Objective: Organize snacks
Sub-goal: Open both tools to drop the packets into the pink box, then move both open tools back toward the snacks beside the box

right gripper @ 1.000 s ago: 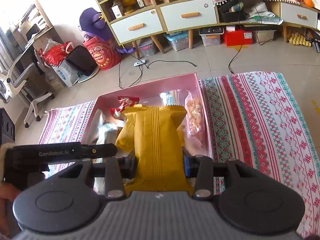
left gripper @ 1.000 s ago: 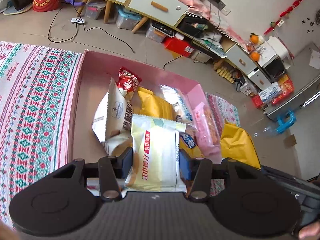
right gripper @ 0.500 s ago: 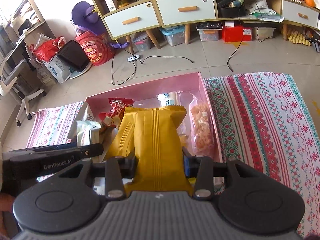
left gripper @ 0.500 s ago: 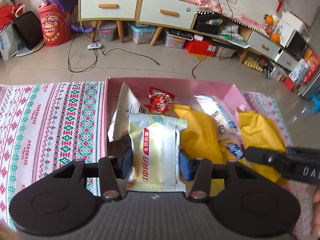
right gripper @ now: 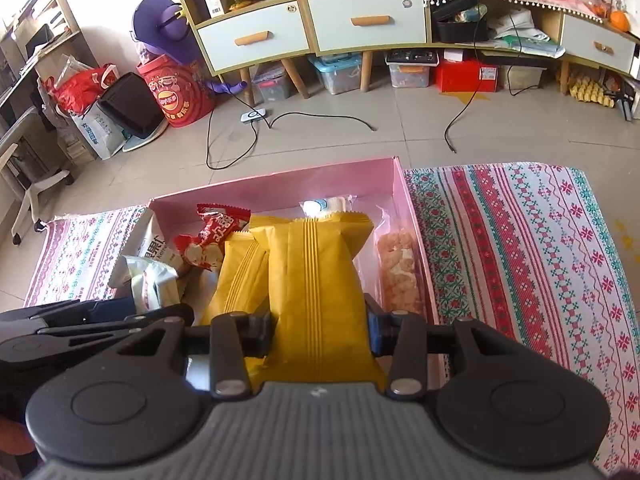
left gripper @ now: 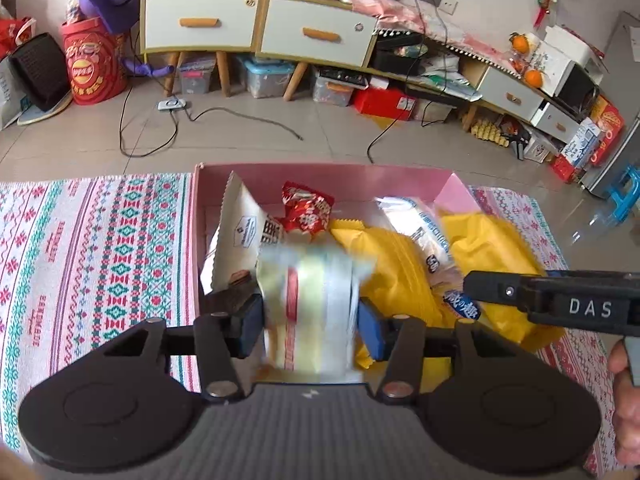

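Note:
An open pink box [left gripper: 320, 170] [right gripper: 280, 188] lies on a patterned cloth and holds several snack packets. My left gripper [left gripper: 310, 326] hovers over the box's near left part. Its jaws are opening, and a white-and-green packet [left gripper: 308, 296] shows blurred between them, slipping free of the pads. My right gripper [right gripper: 319, 328] hangs over the box's right half. Its jaws are easing open, but the pads still press on an upright yellow packet [right gripper: 312, 272]. A second yellow packet [right gripper: 240, 276] lies just to its left.
In the box are also a red packet [right gripper: 216, 236], a white zigzag-edged packet [left gripper: 240, 232], a blue-and-white packet [left gripper: 424, 228] and a bag of pink crackers [right gripper: 396, 268]. The patterned cloth [right gripper: 520, 260] flanks the box. Beyond lie floor cables [right gripper: 320, 118] and drawer cabinets [right gripper: 368, 20].
The left wrist view has rolled level over the box. Its jaws have widened and the white-and-green packet, sharp before, now blurs between them. The right gripper shifted slightly with its yellow packet.

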Demonstrator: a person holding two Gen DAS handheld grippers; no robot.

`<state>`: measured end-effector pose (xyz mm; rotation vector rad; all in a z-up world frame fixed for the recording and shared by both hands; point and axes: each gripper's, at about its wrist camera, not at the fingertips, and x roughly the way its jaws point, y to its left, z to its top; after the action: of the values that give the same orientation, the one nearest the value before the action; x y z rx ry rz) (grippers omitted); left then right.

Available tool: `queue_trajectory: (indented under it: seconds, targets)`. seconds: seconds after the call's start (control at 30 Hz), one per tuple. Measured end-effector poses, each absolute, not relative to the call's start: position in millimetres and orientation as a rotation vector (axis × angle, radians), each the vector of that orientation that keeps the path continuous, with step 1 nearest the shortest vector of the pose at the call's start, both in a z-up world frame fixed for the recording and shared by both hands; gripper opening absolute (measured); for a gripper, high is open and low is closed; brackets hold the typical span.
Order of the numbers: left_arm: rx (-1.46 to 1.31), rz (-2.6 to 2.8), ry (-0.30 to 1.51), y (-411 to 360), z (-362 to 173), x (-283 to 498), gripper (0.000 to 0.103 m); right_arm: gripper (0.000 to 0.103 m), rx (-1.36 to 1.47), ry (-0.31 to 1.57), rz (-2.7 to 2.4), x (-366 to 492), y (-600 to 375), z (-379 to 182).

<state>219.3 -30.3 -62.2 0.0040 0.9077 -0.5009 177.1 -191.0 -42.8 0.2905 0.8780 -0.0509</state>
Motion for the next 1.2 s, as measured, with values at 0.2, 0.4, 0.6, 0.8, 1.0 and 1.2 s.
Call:
queue_trajectory:
  seconds: [0.2, 0.4, 0.6, 0.8, 1.0, 1.2]
  targets:
    - [0.003, -0.516, 0.878, -29, -57, 214, 0.095, 0.072, 0.273, 0.820, -0.021, 169, -188, -28]
    - [0.020, -0.520, 0.875, -24, -53, 201, 0.103, 0.091, 0.259, 0.775, -0.014, 156, -187, -13]
    - [0.075, -0.538, 0.870, -16, -51, 178, 0.103, 0.100, 0.257, 0.750, -0.019, 135, -190, -3]
    - [0.115, -0.525, 0.858, 0, -52, 152, 0.103, 0.103, 0.270, 0.743, -0.024, 113, -193, 0]
    - [0.131, -0.526, 0.866, 14, -55, 129, 0.103, 0.103, 0.235, 0.756, -0.015, 87, -187, -9]
    - [0.145, -0.533, 0.866, 20, -56, 107, 0.103, 0.103, 0.186, 0.784, -0.009, 71, -178, -16]
